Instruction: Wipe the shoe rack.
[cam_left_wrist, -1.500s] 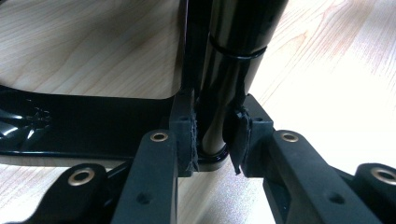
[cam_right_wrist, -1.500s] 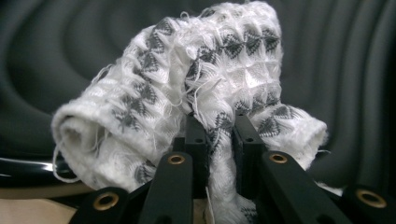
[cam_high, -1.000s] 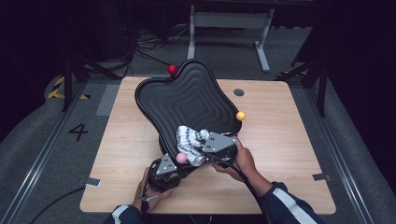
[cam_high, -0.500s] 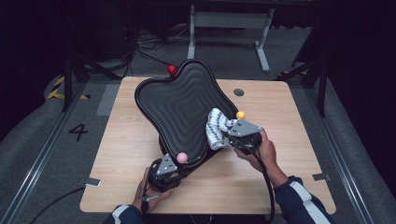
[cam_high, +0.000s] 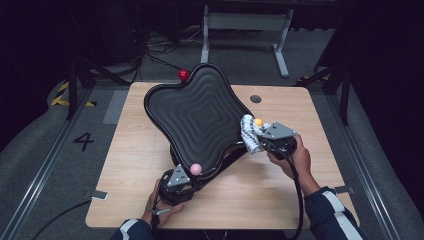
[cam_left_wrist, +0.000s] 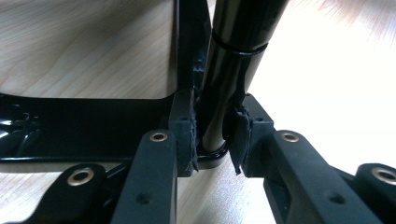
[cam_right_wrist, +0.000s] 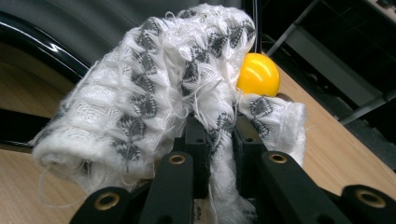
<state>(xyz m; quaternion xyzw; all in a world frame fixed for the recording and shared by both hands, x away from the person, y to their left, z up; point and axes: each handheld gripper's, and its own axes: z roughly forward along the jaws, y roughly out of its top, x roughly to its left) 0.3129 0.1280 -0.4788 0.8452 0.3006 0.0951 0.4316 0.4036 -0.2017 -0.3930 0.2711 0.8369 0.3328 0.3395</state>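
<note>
Nearest me, my left gripper (cam_high: 181, 181) is clamped tight on the black leg (cam_left_wrist: 219, 93) under the tilted wavy black tray (cam_high: 197, 117), at its low corner by the pink ball (cam_high: 195, 169). My right gripper (cam_high: 260, 141) pinches the white-and-grey cloth (cam_right_wrist: 154, 98) between nearly closed jaws at the tray's right edge, touching the yellow ball (cam_right_wrist: 258, 74). Since 1 second ago, the cloth has swept from the tray's lower corner out to that edge, while the left grip has stayed put.

Dim room, lit tabletop, overexposed glare in left gripper view

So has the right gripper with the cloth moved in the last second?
Yes. The right gripper, shut on the white and grey cloth, has slid right along the black tray's edge, from near the pink ball to the yellow ball.
</note>
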